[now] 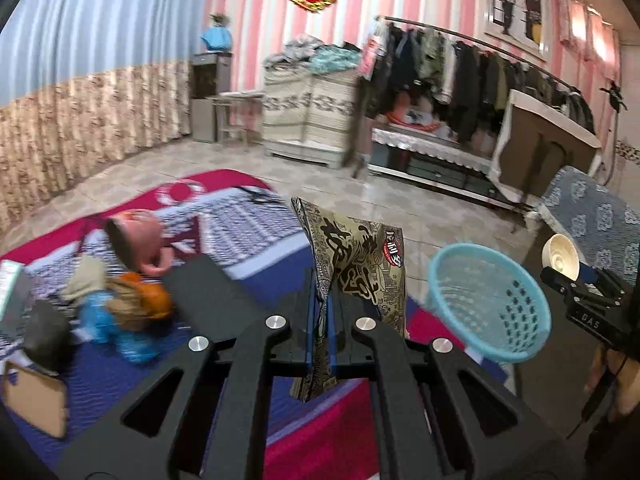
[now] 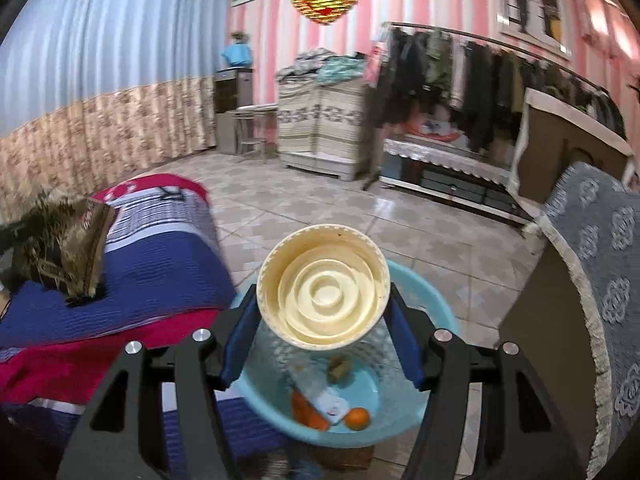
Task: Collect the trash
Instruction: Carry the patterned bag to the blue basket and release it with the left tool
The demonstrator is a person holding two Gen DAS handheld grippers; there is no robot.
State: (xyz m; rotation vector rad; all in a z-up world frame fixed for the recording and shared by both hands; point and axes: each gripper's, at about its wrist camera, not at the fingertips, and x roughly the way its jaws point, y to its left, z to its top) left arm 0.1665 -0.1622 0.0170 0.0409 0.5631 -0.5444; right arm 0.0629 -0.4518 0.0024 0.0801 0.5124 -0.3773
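My left gripper (image 1: 320, 312) is shut on a tan snack wrapper with black lettering (image 1: 356, 264), which stands up between the blue pads; the same wrapper (image 2: 68, 248) shows at the left of the right wrist view. My right gripper (image 2: 320, 320) is shut on a cream plastic cup (image 2: 323, 286), bottom facing the camera, right above a light blue perforated basket (image 2: 416, 400). The basket holds an orange, an orange piece and a white packet. In the left wrist view the basket (image 1: 488, 300) sits to the right of the wrapper, with the cup (image 1: 560, 258) beyond it.
A bed with a red, blue and white striped cover (image 1: 240, 240) carries a pink cup (image 1: 140, 240), a blue bottle (image 1: 116, 328), a brownish-orange item and a cardboard piece. A chair with a grey patterned cover (image 2: 600, 272) stands at the right. Tiled floor, cabinet and clothes rack lie behind.
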